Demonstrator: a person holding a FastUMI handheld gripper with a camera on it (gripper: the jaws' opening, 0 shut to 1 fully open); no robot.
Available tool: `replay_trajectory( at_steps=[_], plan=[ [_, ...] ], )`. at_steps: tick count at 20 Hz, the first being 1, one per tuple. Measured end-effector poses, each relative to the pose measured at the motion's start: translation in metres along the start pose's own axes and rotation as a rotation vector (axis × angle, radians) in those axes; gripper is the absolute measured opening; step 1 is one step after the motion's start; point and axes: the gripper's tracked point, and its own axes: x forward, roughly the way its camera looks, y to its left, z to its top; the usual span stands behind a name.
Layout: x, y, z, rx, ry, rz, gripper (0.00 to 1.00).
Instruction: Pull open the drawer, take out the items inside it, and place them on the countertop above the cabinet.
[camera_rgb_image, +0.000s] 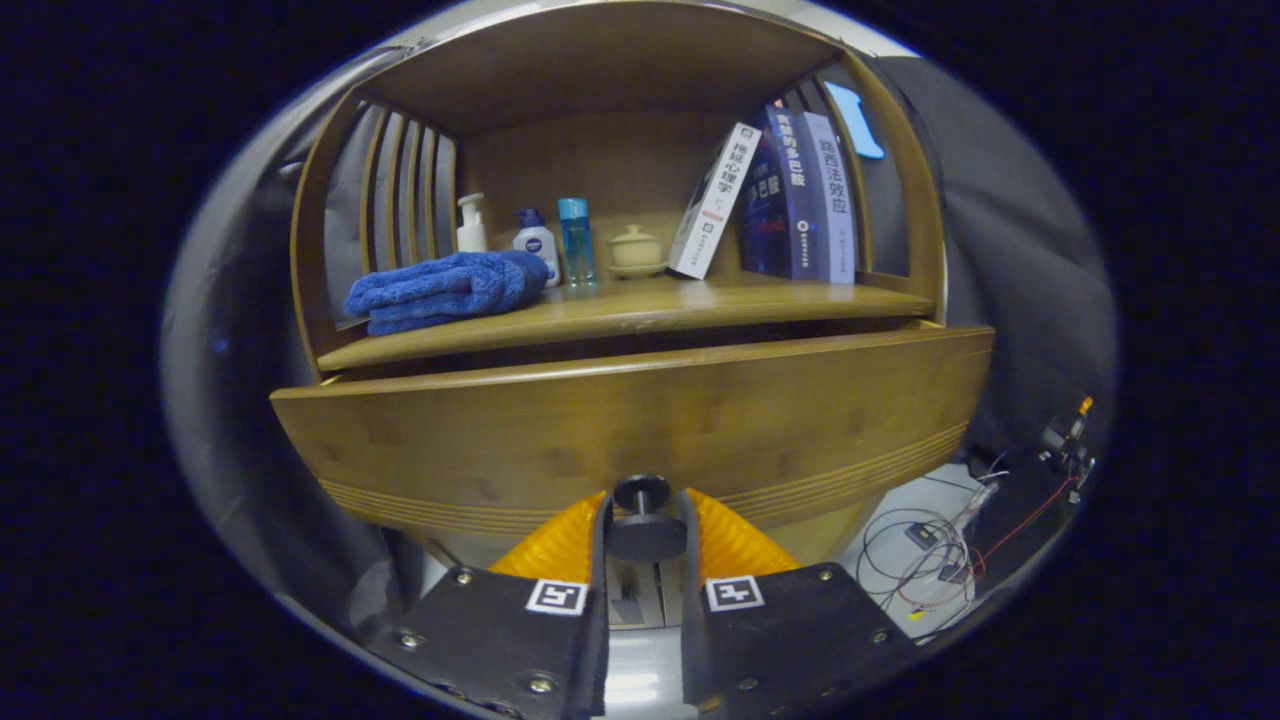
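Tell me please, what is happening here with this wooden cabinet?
A person holds a handheld claw whose fingers are closed on the dark knob of the wooden drawer. The drawer front stands a little forward of the cabinet, so it looks partly pulled open; its inside is hidden. On the countertop above lie a blue towel, some bottles, a small lidded cup and books.

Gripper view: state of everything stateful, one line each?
drawer: pulled partly out, a dark gap shows above its front.
knob: between the fingers, both pressing on it.
gripper: shut on the knob.
blue towel: folded, lying on the countertop.
books: upright, the white one leaning on the others.
lidded cup: lid on.
pump bottle: upright.
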Motion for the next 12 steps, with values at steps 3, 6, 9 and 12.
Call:
replay_trajectory(
  at_steps=[3, 6, 9, 12],
  plan=[
    [-0.026, -0.005, -0.007, -0.018, 0.007, -0.032, 0.29],
    [-0.049, -0.010, -0.015, -0.032, 0.017, -0.064, 0.29],
    [-0.065, -0.011, -0.022, -0.051, 0.032, -0.083, 0.29],
    [-0.078, -0.014, -0.035, -0.039, 0.062, -0.097, 0.29]
  ],
)
